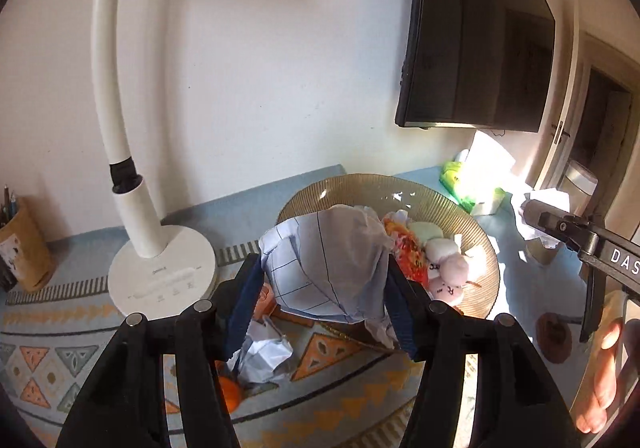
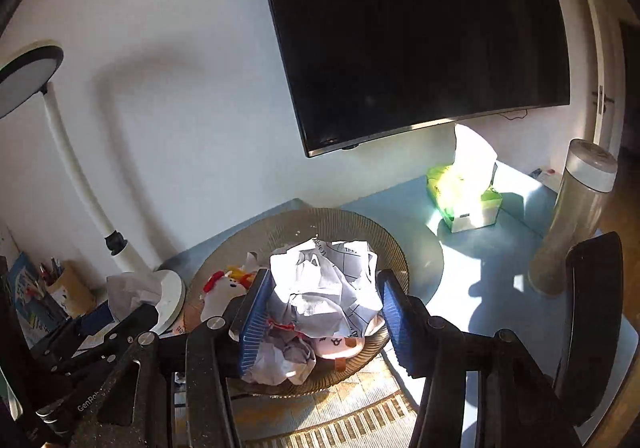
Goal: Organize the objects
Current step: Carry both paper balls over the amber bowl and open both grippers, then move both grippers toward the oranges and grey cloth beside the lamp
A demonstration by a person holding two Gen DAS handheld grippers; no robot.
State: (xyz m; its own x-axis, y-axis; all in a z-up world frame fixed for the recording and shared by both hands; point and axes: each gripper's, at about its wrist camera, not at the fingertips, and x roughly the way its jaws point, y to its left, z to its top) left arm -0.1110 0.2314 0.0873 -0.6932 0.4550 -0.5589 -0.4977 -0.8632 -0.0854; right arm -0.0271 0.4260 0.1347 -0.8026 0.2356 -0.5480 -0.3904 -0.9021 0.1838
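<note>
Left wrist view: left gripper (image 1: 324, 284) clenches a crumpled ruled paper ball (image 1: 328, 260), right gripper (image 2: 322, 312) another crumpled paper wad (image 2: 326, 284), so keep both squeezes firm above the far ribbed amber glass plate (image 1: 476, 216).

A: What is gripped by the left gripper (image 1: 324, 290)?

B: A crumpled sheet of ruled paper (image 1: 328, 268) is clamped between its blue pads (image 1: 240, 312), above the near rim of a ribbed amber glass bowl (image 1: 476, 232).

A: What is seen in the bowl?

B: Small plush toys (image 1: 446, 260) and a red-orange wrapper (image 1: 406, 248).

A: And elsewhere?

B: Another paper ball (image 1: 266, 358) lies on the patterned mat (image 1: 80, 348); a white lamp base (image 1: 162, 276) stands at left. At right, white crumpled paper (image 1: 540, 208) is seen at the right gripper (image 1: 536, 216).
</note>
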